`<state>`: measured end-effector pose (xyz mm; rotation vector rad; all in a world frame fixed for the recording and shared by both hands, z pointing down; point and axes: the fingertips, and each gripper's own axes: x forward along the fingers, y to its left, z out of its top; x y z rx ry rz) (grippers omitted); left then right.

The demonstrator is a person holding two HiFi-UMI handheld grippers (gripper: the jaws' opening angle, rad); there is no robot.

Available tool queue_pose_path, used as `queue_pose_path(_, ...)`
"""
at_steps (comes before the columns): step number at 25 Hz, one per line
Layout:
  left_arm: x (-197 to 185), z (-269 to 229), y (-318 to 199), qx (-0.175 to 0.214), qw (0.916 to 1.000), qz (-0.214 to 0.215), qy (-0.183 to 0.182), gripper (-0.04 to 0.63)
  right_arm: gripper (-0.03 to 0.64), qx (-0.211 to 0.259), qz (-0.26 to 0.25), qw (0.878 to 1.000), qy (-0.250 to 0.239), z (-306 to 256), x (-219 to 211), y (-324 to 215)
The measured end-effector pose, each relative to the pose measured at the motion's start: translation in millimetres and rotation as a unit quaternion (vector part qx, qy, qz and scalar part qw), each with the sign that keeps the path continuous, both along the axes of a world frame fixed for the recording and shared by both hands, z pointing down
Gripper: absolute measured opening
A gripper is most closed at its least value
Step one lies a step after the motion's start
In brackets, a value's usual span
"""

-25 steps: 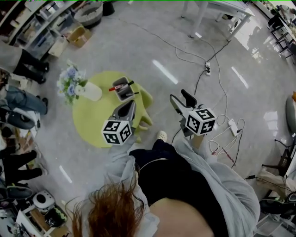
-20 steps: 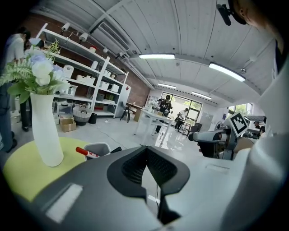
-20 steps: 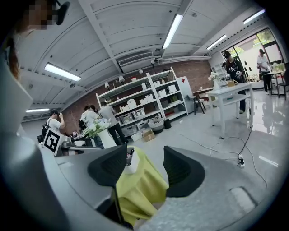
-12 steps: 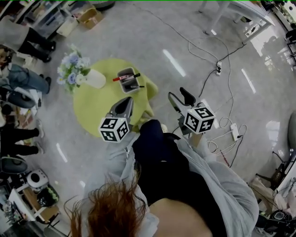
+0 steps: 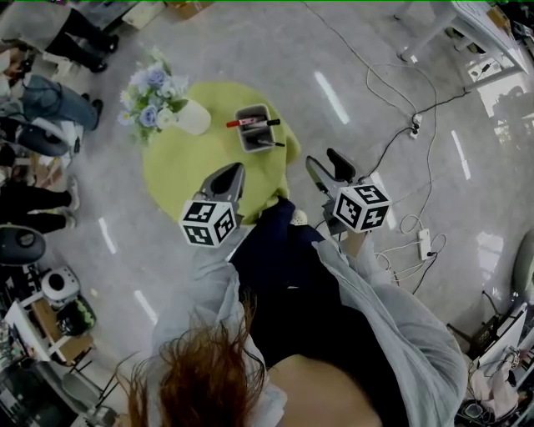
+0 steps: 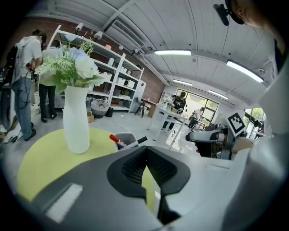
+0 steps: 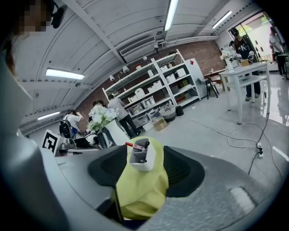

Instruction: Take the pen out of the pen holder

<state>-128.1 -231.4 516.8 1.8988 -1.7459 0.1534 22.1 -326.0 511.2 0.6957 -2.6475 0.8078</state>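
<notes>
A grey pen holder (image 5: 254, 131) stands near the right edge of a round yellow-green table (image 5: 188, 167). A red pen (image 5: 244, 123) and a black pen (image 5: 271, 143) stick out of it. My left gripper (image 5: 229, 178) hovers over the table's near edge, short of the holder, jaws shut and empty. My right gripper (image 5: 324, 169) is off the table to the right, open and empty. In the right gripper view the holder (image 7: 143, 159) shows between the open jaws of the right gripper (image 7: 145, 168), still some way ahead. The left gripper view shows the holder (image 6: 124, 139) beyond the left gripper (image 6: 146, 151).
A white vase of flowers (image 5: 167, 108) stands on the table's far left. Cables (image 5: 399, 125) and a power strip (image 5: 421, 243) lie on the floor to the right. People (image 5: 37, 100) stand at the left by shelves. A white table (image 5: 450, 21) is far right.
The table and holder have come closer and shifted right in the head view. Both grippers now sit nearer the table. Neither gripper's jaws have changed.
</notes>
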Motion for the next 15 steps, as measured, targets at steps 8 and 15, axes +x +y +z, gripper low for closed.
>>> queue_pose_path(8, -25, 13, 9, -0.016, 0.9987, -0.044, 0.02, 0.018, 0.241, -0.026, -0.052, 0.998, 0.022, 21, -43, 3)
queue_pose_path(15, -40, 39, 13, -0.038, 0.9963, -0.067, 0.038, 0.018, 0.241, -0.038, -0.1, 0.992, 0.069, 58, -75, 6)
